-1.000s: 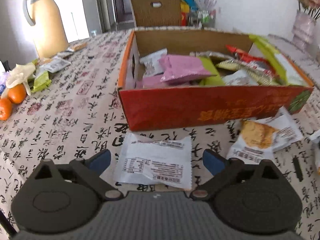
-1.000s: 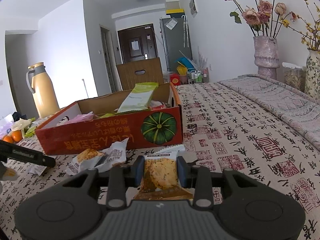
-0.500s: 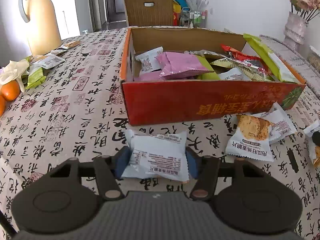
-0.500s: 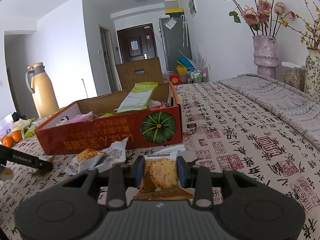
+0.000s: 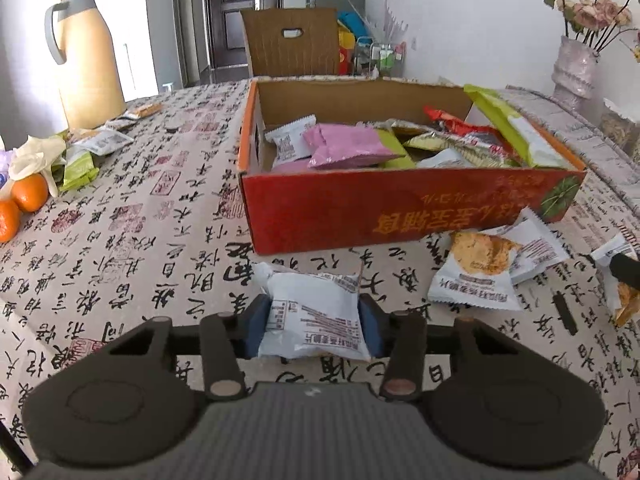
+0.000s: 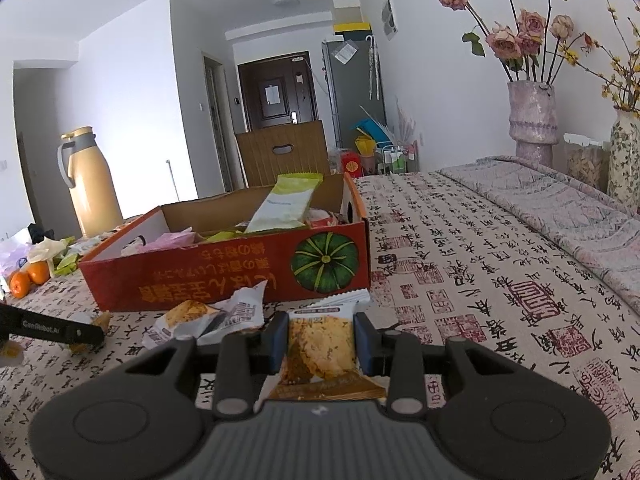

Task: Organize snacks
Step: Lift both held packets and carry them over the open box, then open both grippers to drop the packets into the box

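Observation:
My left gripper is shut on a white snack packet, back side up, held just above the tablecloth in front of the red cardboard box. The box holds several snack packets, pink, green and white. My right gripper is shut on a cracker packet near the box's pumpkin-printed corner. Two more cracker packets lie on the cloth by the box's front right; they also show in the right wrist view.
A tan thermos jug stands at the far left with wrappers and oranges near it. Flower vases stand at the right edge. A wooden chair back is behind the box. The left gripper's finger shows at left.
My left gripper closed on the white packet that lay on the cloth and lifted it slightly. My right gripper stayed still, holding the cracker packet.

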The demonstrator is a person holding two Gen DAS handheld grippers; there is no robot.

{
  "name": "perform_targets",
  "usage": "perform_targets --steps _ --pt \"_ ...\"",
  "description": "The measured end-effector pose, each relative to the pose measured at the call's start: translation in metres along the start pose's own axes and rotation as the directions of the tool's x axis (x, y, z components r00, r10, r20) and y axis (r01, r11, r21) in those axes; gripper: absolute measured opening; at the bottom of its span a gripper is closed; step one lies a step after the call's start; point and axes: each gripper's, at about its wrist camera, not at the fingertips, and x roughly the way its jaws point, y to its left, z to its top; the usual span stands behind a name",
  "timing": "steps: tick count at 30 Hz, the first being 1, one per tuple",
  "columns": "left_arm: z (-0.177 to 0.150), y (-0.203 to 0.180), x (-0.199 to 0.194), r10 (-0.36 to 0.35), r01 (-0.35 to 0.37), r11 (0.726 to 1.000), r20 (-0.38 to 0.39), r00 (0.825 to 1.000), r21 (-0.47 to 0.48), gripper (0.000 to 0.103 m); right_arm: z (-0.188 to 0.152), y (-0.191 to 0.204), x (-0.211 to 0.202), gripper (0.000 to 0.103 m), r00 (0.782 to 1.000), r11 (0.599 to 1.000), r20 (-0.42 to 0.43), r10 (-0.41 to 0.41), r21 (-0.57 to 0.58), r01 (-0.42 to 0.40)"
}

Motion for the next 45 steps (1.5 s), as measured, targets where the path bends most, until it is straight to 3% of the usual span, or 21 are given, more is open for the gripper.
perform_targets --steps 10,20,35,45 --pt "0.016 -0.014 -0.031 -0.036 0.035 0.999 0.105 0.994 0.017 0.048 0.014 0.009 -0.006 0.034 0.999 1.000 0.039 0.015 -0.018 -0.014" --pt "0.052 -0.032 -0.042 -0.071 0.069 0.998 0.204 0.976 0.014 0.048 0.057 0.031 0.008 0.034 0.990 0.997 0.124 0.060 -0.058 -0.053" --pt "0.116 -0.038 -0.004 -0.028 0.043 0.998 0.269 0.963 -0.051 0.048 0.115 0.060 0.079 0.034 0.982 0.989 0.156 0.106 -0.118 -0.088" --pt "0.117 -0.029 0.032 -0.016 0.039 0.996 0.259 0.966 -0.084 0.049 0.112 0.058 0.116 0.034 0.981 0.988 0.137 0.140 -0.090 -0.128"
